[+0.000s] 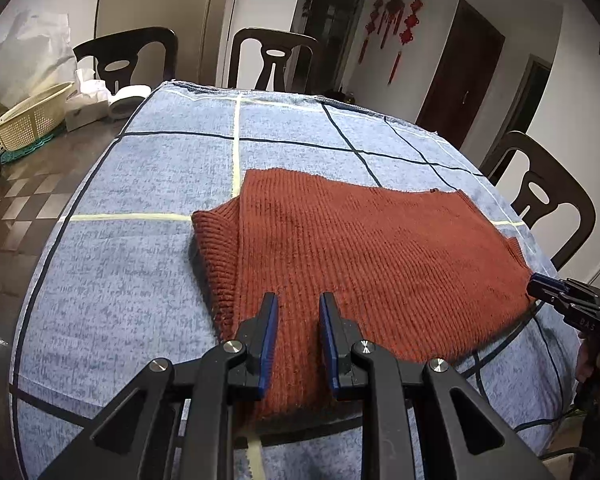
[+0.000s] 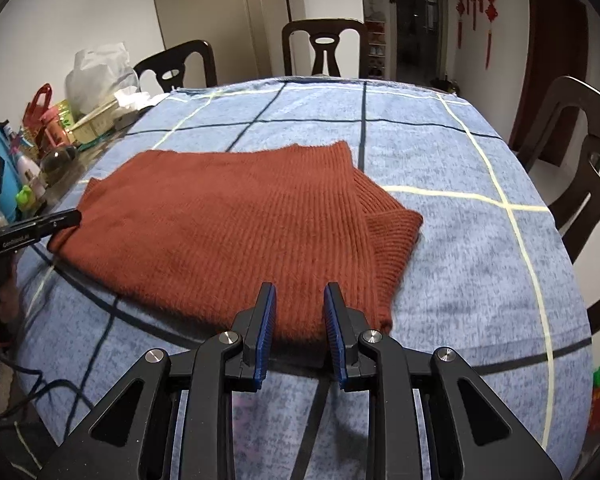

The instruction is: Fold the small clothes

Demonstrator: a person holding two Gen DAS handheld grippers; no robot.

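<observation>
Rust-red ribbed knit sweater (image 1: 364, 260) lies folded on blue checked tablecloth (image 1: 140, 184); left gripper (image 1: 299, 304) and right gripper (image 2: 300, 294) hover at its near edge, fingers narrowly parted, holding nothing.

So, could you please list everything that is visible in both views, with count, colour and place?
knit sweater: one, rust red, folded on the cloth.
checked cloth: one, blue with dark and pale lines, covering the table.
chairs: at least three, dark, around the table.
basket: one, cream, left part of the table.
tissue box: one, white, beside the basket.
knot ornaments: red, on the far wall.
left gripper: black, blue pads, jaws open over the sweater.
right gripper: same, jaws open.
</observation>
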